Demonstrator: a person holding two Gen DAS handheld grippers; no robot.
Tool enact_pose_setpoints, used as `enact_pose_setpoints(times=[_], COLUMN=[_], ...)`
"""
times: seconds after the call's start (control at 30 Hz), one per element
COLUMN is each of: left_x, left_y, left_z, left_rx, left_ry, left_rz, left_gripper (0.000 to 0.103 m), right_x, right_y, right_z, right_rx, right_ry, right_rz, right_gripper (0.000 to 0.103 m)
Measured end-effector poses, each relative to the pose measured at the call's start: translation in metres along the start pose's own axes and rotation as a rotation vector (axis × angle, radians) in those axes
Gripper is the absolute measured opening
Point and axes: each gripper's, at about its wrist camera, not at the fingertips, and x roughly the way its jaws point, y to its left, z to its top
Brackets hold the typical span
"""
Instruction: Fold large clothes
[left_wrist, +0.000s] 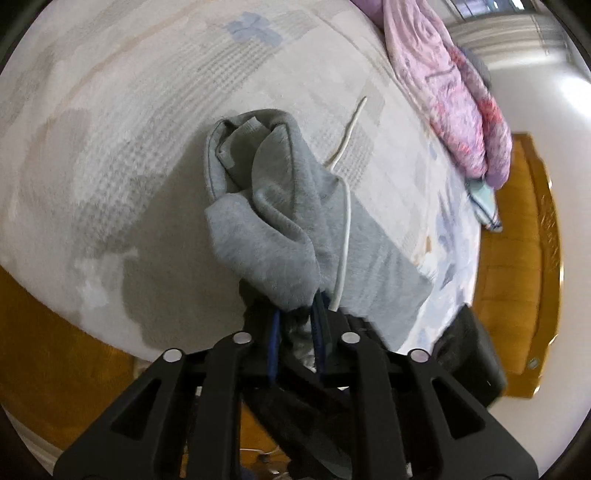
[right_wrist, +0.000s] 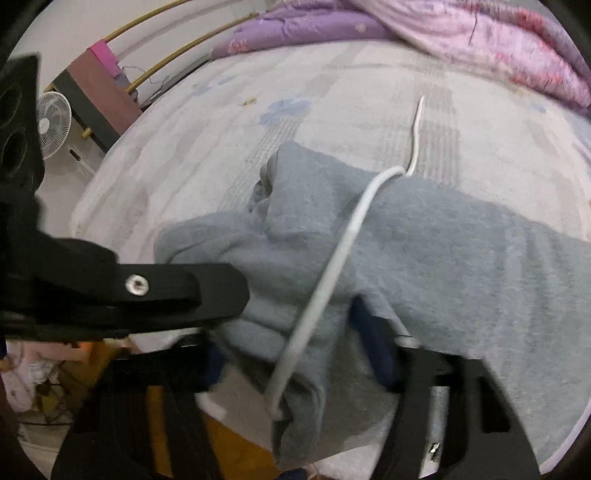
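Note:
A grey fleece garment (left_wrist: 280, 221) with a white drawstring (left_wrist: 345, 206) lies bunched on the bed. My left gripper (left_wrist: 297, 314) is shut on a fold of it at the bed's near edge. In the right wrist view the garment (right_wrist: 424, 240) spreads to the right, the drawstring (right_wrist: 332, 266) running across it. My right gripper (right_wrist: 295, 354) is closed around the garment's near edge, cloth covering its blue pads. The left gripper's black body (right_wrist: 147, 291) shows just to the left of it.
The bed has a pale flower-print sheet (left_wrist: 147, 129). A pink and purple quilt (left_wrist: 454, 92) is heaped along its far side. A white fan (right_wrist: 53, 123) and a dark side table (right_wrist: 96, 99) stand left of the bed. Orange wooden floor (left_wrist: 517, 258) surrounds it.

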Motion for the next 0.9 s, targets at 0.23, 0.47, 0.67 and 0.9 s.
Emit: enact_pose_setpoints(times=[0.23, 0.47, 0.67, 0.9], left_x=[-0.044, -0.028, 0.02, 0.082], left_y=[-0.025, -0.047, -0.075, -0.111], left_z=[0.003, 0.001, -0.022, -0.049], left_rx=[0.065, 0.107, 0.173, 0.277], left_ry=[-0.201, -0.192, -0.096, 0.019], left_rz=[-0.008, 0.087, 0.125, 0.152], left_gripper=[0.057, 0.057, 0.067, 0.068], right_x=[-0.022, -0.075, -0.119, -0.165], right_y=[-0.039, -0.108, -0.163, -0.218], right_z=[0.004, -0.013, -0.038, -0.081], right_rx=[0.292, 0.723, 0.944, 1.091], right_ry=[-0.014, -0.181, -0.312, -0.414], right_rz=[0.165, 0.373, 0.42, 0.363], right_gripper=[0.012, 0.012, 0.011, 0.011])
